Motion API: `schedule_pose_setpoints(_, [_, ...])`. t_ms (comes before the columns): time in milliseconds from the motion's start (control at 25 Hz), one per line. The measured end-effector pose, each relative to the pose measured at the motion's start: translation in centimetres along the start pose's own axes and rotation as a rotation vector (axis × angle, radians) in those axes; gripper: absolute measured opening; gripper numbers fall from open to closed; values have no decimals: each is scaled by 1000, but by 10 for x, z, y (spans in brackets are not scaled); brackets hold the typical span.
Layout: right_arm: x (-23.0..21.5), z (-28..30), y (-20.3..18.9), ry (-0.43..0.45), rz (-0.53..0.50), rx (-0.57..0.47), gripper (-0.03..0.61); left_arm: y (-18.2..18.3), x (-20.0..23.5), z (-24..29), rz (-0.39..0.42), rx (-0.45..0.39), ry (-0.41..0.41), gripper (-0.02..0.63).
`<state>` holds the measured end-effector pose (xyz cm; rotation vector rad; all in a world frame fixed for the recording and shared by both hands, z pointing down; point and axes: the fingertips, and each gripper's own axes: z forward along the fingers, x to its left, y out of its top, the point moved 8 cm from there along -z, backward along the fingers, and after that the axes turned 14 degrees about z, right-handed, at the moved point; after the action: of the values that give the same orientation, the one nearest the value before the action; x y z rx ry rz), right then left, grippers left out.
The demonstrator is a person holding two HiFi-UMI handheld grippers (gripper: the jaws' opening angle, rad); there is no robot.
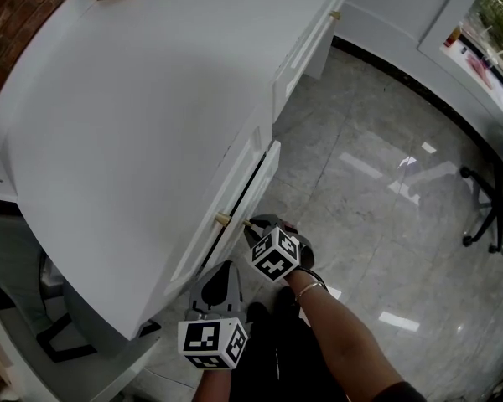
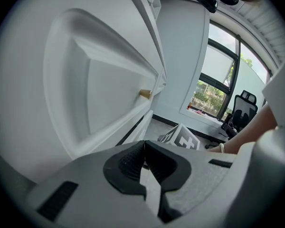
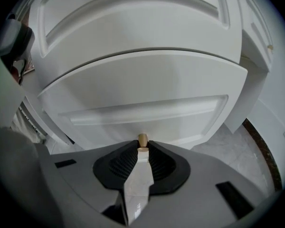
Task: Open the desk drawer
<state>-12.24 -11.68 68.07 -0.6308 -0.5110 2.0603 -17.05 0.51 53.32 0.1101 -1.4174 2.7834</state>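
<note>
Grey polished stone floor (image 1: 386,182) spreads out to the right of a long white desk, whose bare tabletop (image 1: 126,124) fills the left half of the head view. Far right on that floor stands a black office chair (image 1: 490,208), near a bright window (image 2: 218,80).

Down the desk's right face run white panelled fronts. My right claw (image 3: 143,144) is at the lower white panelled drawer front (image 3: 147,94), low on the near end of the desk. Its two black ribbed pads are clamped on the small brass knob (image 3: 142,139) that sticks out of that front, one pad on each side of it. The knob sits right at the tips, not deep in the jaws. Seen from my head, a thin dark gap runs along the upper edge of this drawer front, but I cannot tell how far the drawer stands out. My right hand's marker cube (image 1: 275,256) sits just behind the claw, with my forearm trailing back toward the near edge.

My left claw (image 2: 144,144) hangs nearer to me and to the left of the right one, close to the desk face but apart from it. Its jaws are together at the tips with nothing between them. A second brass knob (image 2: 145,94) on the panel above shows beyond it, untouched.
</note>
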Motion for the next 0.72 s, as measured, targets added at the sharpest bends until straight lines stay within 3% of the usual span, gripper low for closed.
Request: schedule_pose_setpoints(720, [-19, -54, -64, -71, 43, 69, 69, -3, -32, -9, 28, 67, -88, 9])
